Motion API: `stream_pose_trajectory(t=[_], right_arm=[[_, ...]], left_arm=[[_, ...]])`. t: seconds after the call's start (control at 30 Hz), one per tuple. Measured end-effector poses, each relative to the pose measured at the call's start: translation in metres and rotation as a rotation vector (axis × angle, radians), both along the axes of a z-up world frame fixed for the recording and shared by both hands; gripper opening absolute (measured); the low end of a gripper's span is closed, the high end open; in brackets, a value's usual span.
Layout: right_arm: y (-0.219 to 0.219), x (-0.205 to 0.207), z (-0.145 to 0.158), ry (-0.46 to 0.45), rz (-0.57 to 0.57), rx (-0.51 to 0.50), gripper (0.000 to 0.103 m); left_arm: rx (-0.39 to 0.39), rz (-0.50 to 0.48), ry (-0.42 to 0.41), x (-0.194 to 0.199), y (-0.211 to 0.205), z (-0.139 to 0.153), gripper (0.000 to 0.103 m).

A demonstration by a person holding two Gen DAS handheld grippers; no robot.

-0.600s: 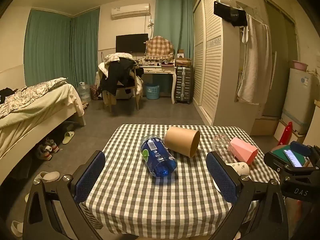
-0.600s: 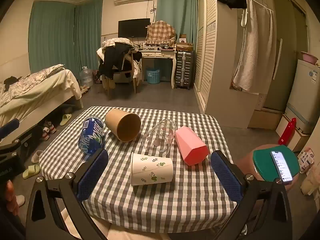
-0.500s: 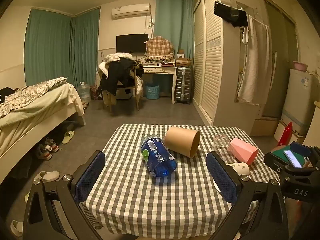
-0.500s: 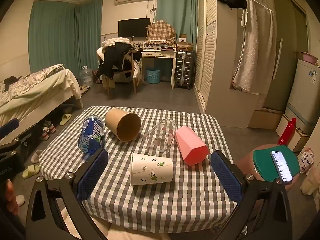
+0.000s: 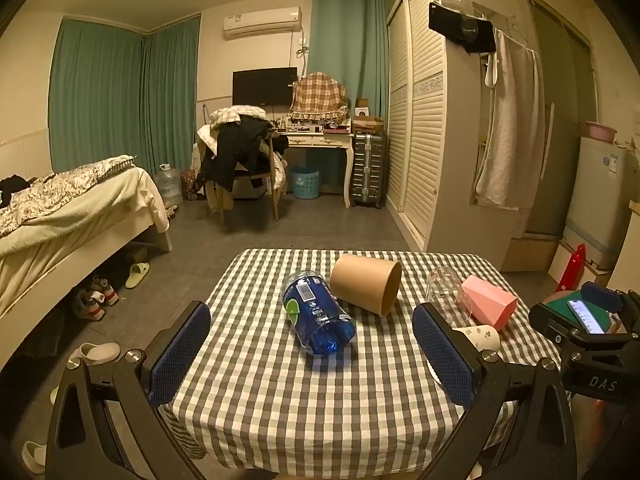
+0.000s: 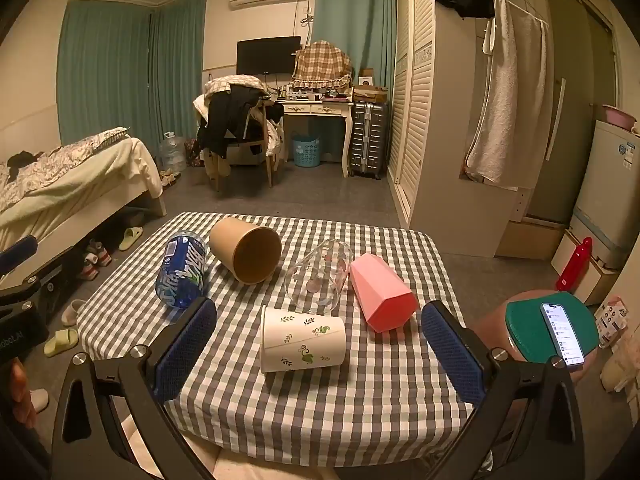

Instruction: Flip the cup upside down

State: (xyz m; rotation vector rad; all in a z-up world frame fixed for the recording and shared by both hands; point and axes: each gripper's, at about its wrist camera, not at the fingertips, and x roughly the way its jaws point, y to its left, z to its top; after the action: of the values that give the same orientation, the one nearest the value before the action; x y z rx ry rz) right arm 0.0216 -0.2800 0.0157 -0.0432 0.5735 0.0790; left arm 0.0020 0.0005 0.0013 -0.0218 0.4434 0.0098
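Several cups lie on their sides on a checked table: a brown paper cup, a clear glass, a pink faceted cup, and a white leaf-print paper cup. A blue plastic bottle lies at the left. My left gripper is open and empty, above the table's near edge, before the bottle. My right gripper is open and empty, with the white cup between its fingers, untouched.
A green stool with a lit phone stands right of the table. A bed and shoes are at the left. A chair with clothes, a desk, a suitcase and a wardrobe stand behind.
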Motion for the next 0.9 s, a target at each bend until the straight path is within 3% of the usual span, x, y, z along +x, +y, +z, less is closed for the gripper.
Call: stream_pose_trajectory(t=[0.9], right_arm=[[0.0006,0.0006,-0.0018,0.004,0.0,-0.003,0.103]], left_arm=[[-0.001,0.001,0.006,0.0005,0.0012,-0.0053,0.103]])
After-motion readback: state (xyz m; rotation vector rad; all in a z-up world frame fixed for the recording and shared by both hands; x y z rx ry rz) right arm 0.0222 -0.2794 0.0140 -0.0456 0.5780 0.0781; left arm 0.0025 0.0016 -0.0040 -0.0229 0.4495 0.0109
